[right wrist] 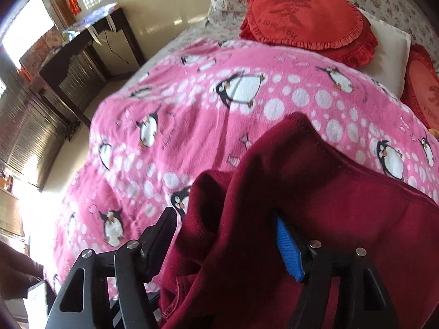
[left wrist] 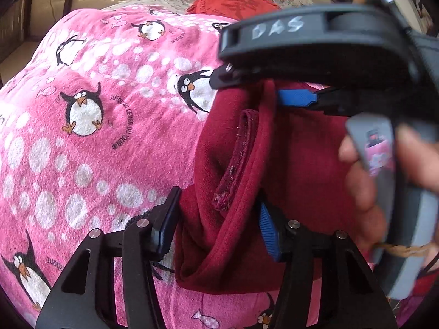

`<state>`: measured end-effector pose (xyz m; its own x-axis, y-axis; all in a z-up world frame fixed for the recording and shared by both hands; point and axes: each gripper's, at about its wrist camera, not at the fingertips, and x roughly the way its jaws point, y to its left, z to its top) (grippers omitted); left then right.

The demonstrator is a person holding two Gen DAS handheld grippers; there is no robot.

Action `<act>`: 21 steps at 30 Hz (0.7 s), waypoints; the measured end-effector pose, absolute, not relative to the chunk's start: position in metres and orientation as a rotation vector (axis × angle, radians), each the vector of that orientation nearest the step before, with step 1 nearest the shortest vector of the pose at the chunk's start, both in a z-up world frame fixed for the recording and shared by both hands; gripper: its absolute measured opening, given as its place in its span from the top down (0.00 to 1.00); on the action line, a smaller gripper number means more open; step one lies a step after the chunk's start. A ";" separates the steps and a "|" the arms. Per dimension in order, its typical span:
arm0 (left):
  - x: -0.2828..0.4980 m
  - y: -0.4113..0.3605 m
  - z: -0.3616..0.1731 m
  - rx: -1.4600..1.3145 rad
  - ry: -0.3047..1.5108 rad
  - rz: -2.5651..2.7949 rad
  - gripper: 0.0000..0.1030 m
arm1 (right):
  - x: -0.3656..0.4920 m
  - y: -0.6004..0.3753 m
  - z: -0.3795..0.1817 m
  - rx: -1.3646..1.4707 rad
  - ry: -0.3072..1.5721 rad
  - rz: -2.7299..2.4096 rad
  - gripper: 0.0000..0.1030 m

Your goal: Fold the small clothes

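Observation:
A dark red fleece garment (left wrist: pixel 233 164) lies bunched on the pink penguin blanket (left wrist: pixel 90 137). In the left wrist view my left gripper (left wrist: pixel 216 227) is closed on a thick fold of it, both pads pressed against the cloth, with a hem seam running up just beyond the fingers. My right gripper (left wrist: pixel 258 87) comes in from the upper right with a hand (left wrist: pixel 365 186) on its handle. Its jaws stand apart over the far part of the garment. In the right wrist view the right gripper (right wrist: pixel 227 241) is open, and the garment (right wrist: pixel 315 192) is heaped loosely between its fingers.
The blanket (right wrist: pixel 205 115) covers a bed. Red frilled heart cushions (right wrist: pixel 307 16) and a white pillow (right wrist: pixel 389 46) lie at its far end. A dark desk (right wrist: pixel 82 44) and the floor sit off the left edge of the bed.

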<state>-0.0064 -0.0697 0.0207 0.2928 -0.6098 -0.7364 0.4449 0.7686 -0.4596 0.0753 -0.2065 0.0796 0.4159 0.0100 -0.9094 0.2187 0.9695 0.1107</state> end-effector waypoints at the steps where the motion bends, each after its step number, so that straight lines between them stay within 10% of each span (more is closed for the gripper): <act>1: -0.006 -0.068 0.020 -0.193 1.061 -0.704 0.45 | 0.077 -0.202 0.073 0.188 1.139 -0.145 0.30; 3: -0.010 -0.066 0.019 -0.195 1.061 -0.701 0.44 | 0.076 -0.196 0.072 0.135 1.100 -0.147 0.34; 7: -0.016 -0.074 0.029 -0.139 1.067 -0.704 0.50 | 0.062 -0.215 0.079 0.191 1.061 -0.119 0.80; 9: -0.019 -0.083 0.045 -0.139 1.056 -0.738 0.64 | 0.051 -0.234 0.088 0.316 1.031 -0.060 0.85; 21: -0.107 -0.179 0.152 0.013 0.863 -1.008 0.67 | -0.054 -0.325 0.192 0.399 0.791 -0.018 0.87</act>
<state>-0.1074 -0.1787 0.1524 0.2415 -0.7322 -0.6368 0.7421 0.5622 -0.3650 -0.0538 -0.3252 0.1924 0.7067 0.1321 -0.6951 0.1637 0.9252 0.3423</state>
